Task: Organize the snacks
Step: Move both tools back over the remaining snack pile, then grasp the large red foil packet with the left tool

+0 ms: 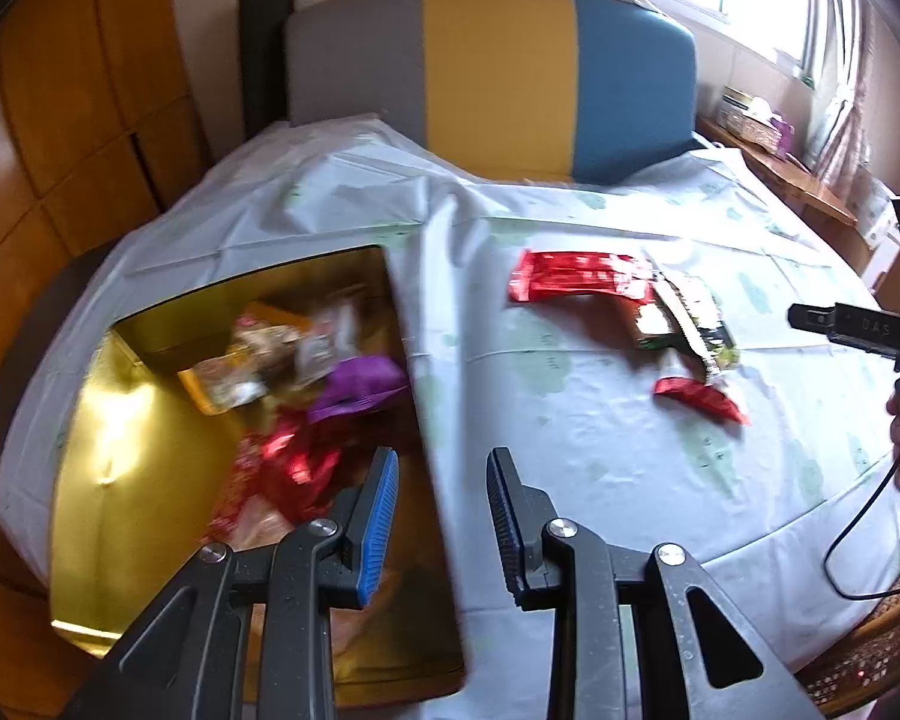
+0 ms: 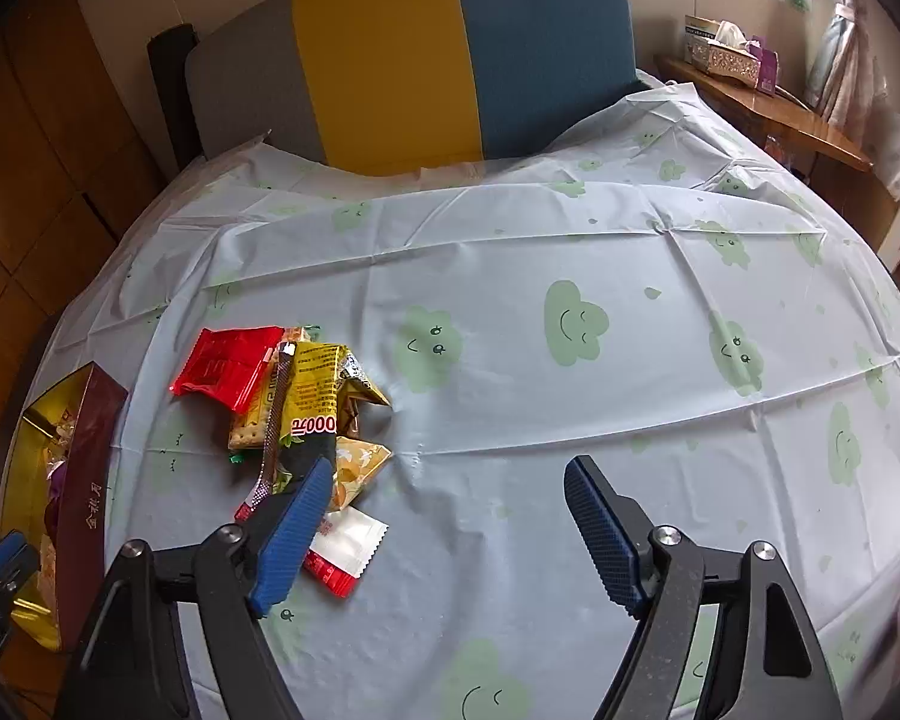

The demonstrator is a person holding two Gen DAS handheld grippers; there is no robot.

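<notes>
A gold-lined box (image 1: 120,480) sits at the table's left and holds several snack packets, among them a purple one (image 1: 360,387) and red ones (image 1: 294,468). My left gripper (image 1: 444,516) is open and empty, above the box's right edge. A small pile of snacks lies on the tablecloth: a red packet (image 2: 225,366), a yellow packet (image 2: 318,393), a cracker pack (image 2: 252,417) and a red-and-white sachet (image 2: 345,546). My right gripper (image 2: 450,534) is open and empty, its left finger (image 2: 288,540) over the pile's near edge. The box also shows in the right wrist view (image 2: 84,498).
A light blue tablecloth with green clouds (image 2: 570,324) covers the round table. A grey, yellow and blue chair back (image 2: 402,54) stands at the far side. A wooden shelf with a tissue box (image 2: 726,54) is at the right. The right gripper's body (image 1: 858,324) shows at the right of the left wrist view.
</notes>
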